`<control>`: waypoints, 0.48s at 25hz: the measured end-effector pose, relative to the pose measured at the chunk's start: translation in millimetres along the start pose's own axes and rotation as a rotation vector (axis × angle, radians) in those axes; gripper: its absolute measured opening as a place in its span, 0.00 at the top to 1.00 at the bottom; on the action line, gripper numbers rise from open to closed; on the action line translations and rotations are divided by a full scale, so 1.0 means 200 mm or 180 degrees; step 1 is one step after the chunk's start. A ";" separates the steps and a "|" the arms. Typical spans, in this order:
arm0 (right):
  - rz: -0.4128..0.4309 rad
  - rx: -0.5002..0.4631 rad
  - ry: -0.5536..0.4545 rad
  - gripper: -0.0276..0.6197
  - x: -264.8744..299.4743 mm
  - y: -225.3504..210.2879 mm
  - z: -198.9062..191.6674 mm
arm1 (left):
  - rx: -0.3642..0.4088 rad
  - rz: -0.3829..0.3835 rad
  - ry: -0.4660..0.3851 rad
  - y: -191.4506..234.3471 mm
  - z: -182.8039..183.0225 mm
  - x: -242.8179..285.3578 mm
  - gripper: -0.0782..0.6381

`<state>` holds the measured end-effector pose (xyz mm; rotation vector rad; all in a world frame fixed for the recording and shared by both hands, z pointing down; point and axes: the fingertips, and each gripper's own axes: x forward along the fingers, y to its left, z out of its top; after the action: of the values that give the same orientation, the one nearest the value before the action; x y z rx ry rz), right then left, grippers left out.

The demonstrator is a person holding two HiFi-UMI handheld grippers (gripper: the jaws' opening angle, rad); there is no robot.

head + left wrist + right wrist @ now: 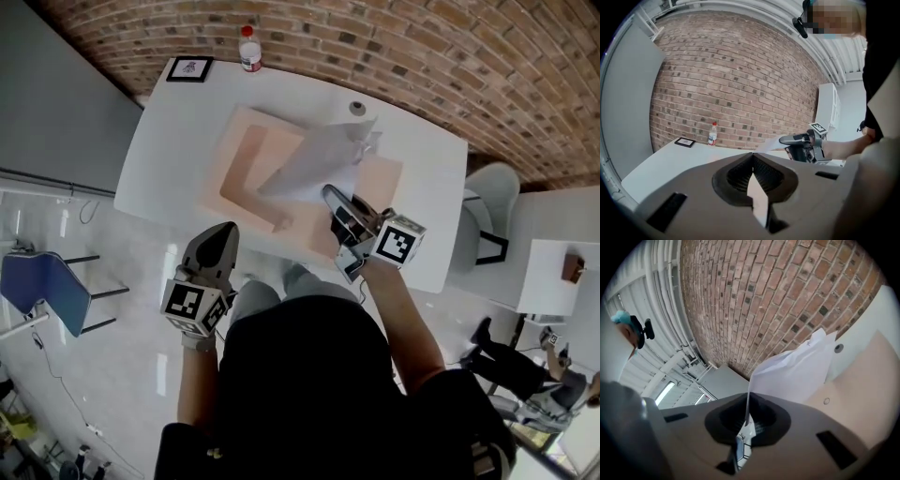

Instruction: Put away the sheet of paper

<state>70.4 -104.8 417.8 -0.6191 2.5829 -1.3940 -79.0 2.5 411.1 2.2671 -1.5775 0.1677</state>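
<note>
A white sheet of paper slants up over an open peach folder that lies on the white table. My right gripper is shut on the sheet's near edge. In the right gripper view the sheet rises from between the closed jaws of the right gripper, its far end crumpled. My left gripper hangs off the table's near edge, left of the folder, with its jaws together and nothing in them. The left gripper view shows the left gripper and, beyond it, the right gripper with the sheet.
A plastic bottle and a small black frame stand at the table's far edge by the brick wall. A small round object lies beyond the folder. A blue chair is at the left, a white chair at the right.
</note>
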 end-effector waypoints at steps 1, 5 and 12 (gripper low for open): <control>-0.0062 0.0057 0.0022 0.94 -0.01 -0.04 -0.04 | 0.0000 -0.0046 0.0041 0.00 -0.01 0.02 0.88; -0.0283 0.0223 0.0049 0.94 -0.03 -0.15 -0.19 | 0.0011 -0.0253 0.0192 0.04 -0.04 0.12 0.88; -0.0733 0.0434 -0.0081 0.94 -0.12 -0.31 -0.42 | 0.0139 -0.0739 0.0459 0.08 -0.11 0.23 0.88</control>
<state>82.9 -60.0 514.9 -0.9295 2.4332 -1.6015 -75.1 -34.0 449.8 2.3913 -1.2399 0.2982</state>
